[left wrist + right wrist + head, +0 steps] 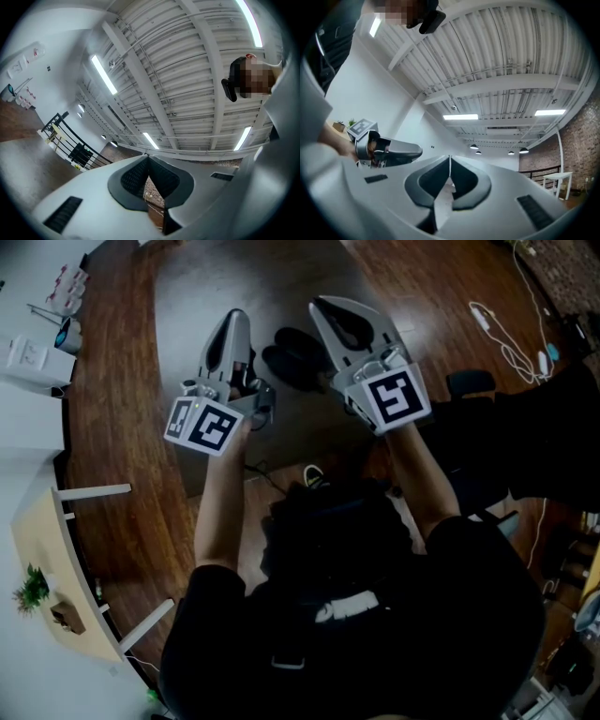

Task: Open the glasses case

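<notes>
No glasses case shows in any view. In the head view my left gripper [234,317] and right gripper [321,304] are held side by side in front of the person's chest, a small gap between them. Both point away from the body and slightly up. The left gripper view looks along shut jaws [147,155] at a white ribbed ceiling, with nothing between the dark pads. My right gripper [450,157] is likewise shut and empty, and its view catches the left gripper [389,151] off to its left.
Below lies a grey floor strip [197,287] between wooden boards, with dark shoes [298,357] on it. A white cable [506,338] trails at the right. A light wooden table [47,549] with a small plant [33,589] stands at the lower left. A black railing [70,140] shows far off.
</notes>
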`<state>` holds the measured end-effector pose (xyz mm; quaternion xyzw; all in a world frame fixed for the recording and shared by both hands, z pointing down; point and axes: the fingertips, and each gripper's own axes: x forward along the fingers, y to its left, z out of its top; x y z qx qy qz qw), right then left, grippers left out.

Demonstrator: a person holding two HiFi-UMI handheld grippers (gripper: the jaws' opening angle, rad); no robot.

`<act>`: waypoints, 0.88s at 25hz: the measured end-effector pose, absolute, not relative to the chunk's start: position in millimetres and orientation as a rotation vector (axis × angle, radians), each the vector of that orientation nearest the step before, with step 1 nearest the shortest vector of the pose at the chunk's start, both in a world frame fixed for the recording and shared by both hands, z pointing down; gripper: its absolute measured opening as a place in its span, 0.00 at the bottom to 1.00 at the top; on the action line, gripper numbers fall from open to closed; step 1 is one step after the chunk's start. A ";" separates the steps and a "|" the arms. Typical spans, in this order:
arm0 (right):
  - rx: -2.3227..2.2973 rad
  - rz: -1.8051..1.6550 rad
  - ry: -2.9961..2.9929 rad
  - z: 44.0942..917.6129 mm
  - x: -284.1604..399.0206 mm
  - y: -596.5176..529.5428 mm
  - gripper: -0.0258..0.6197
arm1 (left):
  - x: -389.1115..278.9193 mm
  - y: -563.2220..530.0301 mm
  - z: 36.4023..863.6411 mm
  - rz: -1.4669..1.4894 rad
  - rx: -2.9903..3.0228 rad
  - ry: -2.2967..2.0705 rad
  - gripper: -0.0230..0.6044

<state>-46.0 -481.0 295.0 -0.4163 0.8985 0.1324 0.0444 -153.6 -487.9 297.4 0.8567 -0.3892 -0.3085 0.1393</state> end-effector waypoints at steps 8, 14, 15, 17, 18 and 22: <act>-1.325 0.379 2.771 298.1 -22.0 -427.0 0.06 | -115.9 -433.6 291.2 -0.802 2.533 -1.138 0.04; -1.347 0.395 2.781 303.7 12.2 -359.5 0.06 | -76.6 -371.3 290.0 -0.807 2.550 -1.113 0.04; -1.352 0.403 2.777 303.7 19.1 -346.6 0.06 | -67.4 -359.0 289.2 -0.806 2.557 -1.102 0.04; -1.358 0.405 2.774 303.8 31.2 -320.6 0.06 | -50.7 -331.9 287.3 -0.797 2.578 -1.086 0.04; -1.362 0.400 2.773 304.0 36.5 -308.2 0.06 | -44.3 -318.0 286.2 -0.791 2.588 -1.084 0.04; -1.378 0.379 2.753 300.7 56.3 -259.7 0.06 | -25.5 -263.1 279.6 -0.774 2.625 -1.084 0.04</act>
